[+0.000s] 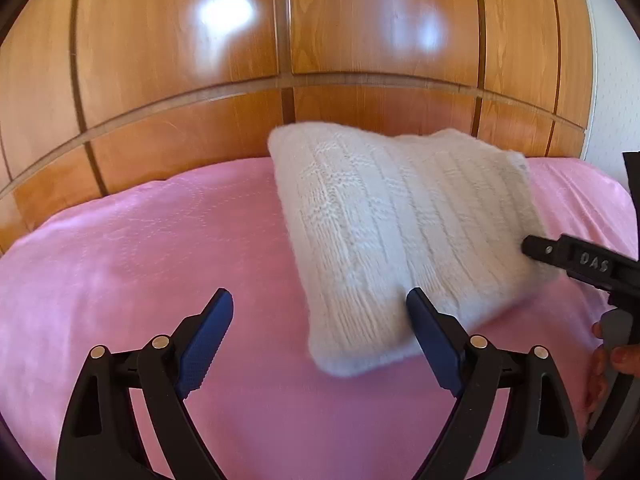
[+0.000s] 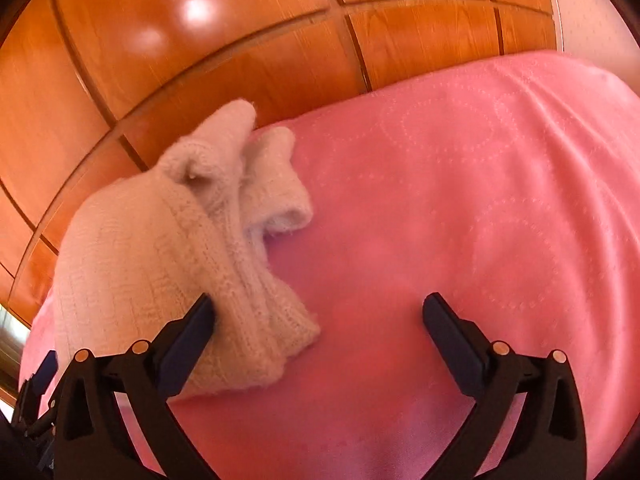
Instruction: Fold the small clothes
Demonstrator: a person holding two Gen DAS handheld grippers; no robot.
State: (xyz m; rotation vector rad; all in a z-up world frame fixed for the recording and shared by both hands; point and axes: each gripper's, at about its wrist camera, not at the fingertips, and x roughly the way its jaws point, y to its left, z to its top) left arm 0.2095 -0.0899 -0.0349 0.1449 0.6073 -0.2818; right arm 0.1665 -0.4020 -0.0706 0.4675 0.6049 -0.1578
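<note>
both my tools gape, left tool (image 1: 320,312) and right tool (image 2: 318,316). the white knit sweater (image 1: 400,232) lies folded on the pink bed (image 1: 160,240) at one o'clock: soft, light, floppy; i'd pinch its ribbed hem.

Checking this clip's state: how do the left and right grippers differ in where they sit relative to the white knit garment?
The left gripper has the white knit garment beside its right finger; the right gripper has it beside its left finger. Both are open, empty, above the pink bedspread.
</note>
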